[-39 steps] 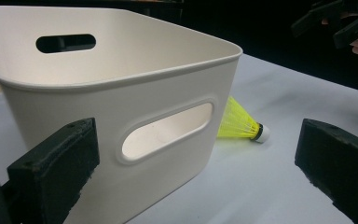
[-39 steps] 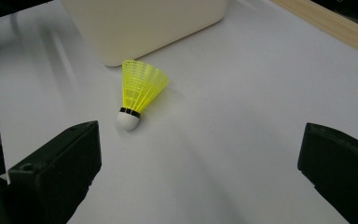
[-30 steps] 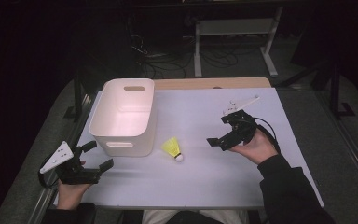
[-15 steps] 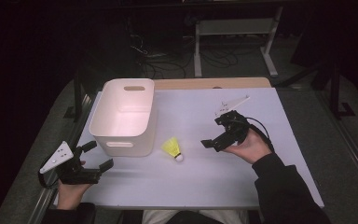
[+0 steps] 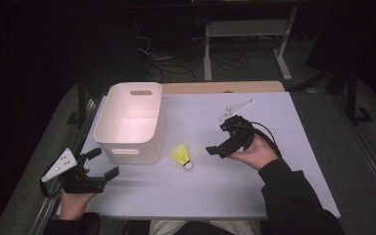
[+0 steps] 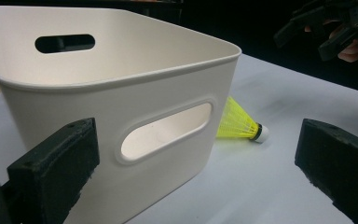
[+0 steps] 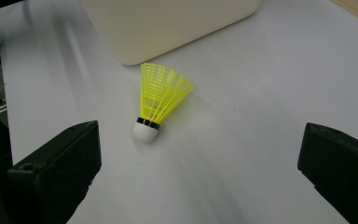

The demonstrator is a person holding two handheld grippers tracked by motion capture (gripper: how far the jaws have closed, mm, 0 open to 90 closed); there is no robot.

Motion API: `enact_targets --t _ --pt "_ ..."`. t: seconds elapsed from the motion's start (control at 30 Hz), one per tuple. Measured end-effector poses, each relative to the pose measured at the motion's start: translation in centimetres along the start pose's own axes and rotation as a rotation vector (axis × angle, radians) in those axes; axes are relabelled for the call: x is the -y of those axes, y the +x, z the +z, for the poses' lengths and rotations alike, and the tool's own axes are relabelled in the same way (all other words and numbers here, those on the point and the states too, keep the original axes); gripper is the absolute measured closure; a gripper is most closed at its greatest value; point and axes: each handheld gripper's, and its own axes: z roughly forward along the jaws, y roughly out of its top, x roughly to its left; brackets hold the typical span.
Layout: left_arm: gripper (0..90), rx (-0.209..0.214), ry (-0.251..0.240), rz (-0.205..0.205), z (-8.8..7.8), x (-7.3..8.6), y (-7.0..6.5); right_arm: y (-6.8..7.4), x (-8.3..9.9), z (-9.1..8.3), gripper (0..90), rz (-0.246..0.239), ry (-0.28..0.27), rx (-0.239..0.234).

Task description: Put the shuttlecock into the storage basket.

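the yellow shuttlecock lay on its side just beside the white bin, and the right gripper, jaws wide open near it, risked knocking the light thing away.

We find no text, label, brand, number or sign that can be read in any of the views. The white plastic bin carries no printing on its walls or around its handle slots, the yellow shuttlecock bears no mark we can make out, and the white tabletop is unmarked. The grey plates on the grippers are too small and blurred to tell.
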Motion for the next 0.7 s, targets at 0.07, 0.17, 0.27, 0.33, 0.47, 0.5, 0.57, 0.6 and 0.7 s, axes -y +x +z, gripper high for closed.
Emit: enact_targets --t 0.07,0.17,0.27,0.33,0.47,0.5,0.57,0.6,0.7 --pt "0.0 0.001 0.000 0.000 0.0 0.0 0.0 0.0 -0.1 0.2 0.0 0.001 0.003 -0.002" --pt "0.0 0.002 -0.001 0.000 0.0 0.0 0.0 -0.1 -0.2 0.5 0.0 0.002 0.006 -0.005" --pt "0.0 0.003 -0.001 0.001 0.0 0.0 0.0 -0.1 -0.3 0.8 0.0 0.001 0.012 -0.007" --pt "0.0 0.003 -0.002 0.000 0.0 0.0 0.0 -0.1 -0.3 0.9 0.0 0.003 0.016 -0.009" --pt "0.0 0.003 -0.002 0.000 0.0 0.0 0.0 -0.2 -0.3 1.3 0.0 0.006 0.022 -0.010" --pt "0.0 0.003 -0.002 0.000 0.0 0.0 0.0 -0.1 -0.3 1.4 0.0 0.005 0.025 -0.011" --pt "0.0 0.003 -0.002 0.000 0.0 0.0 0.0 -0.1 -0.3 1.5 0.0 0.006 0.029 -0.013" --pt "0.0 0.004 -0.002 0.000 0.0 0.0 0.0 -0.1 -0.3 1.6 0.0 0.008 0.029 -0.013" --pt "0.0 0.004 -0.003 0.000 0.0 0.0 0.0 -0.1 -0.3 1.9 0.0 0.008 0.034 -0.018"
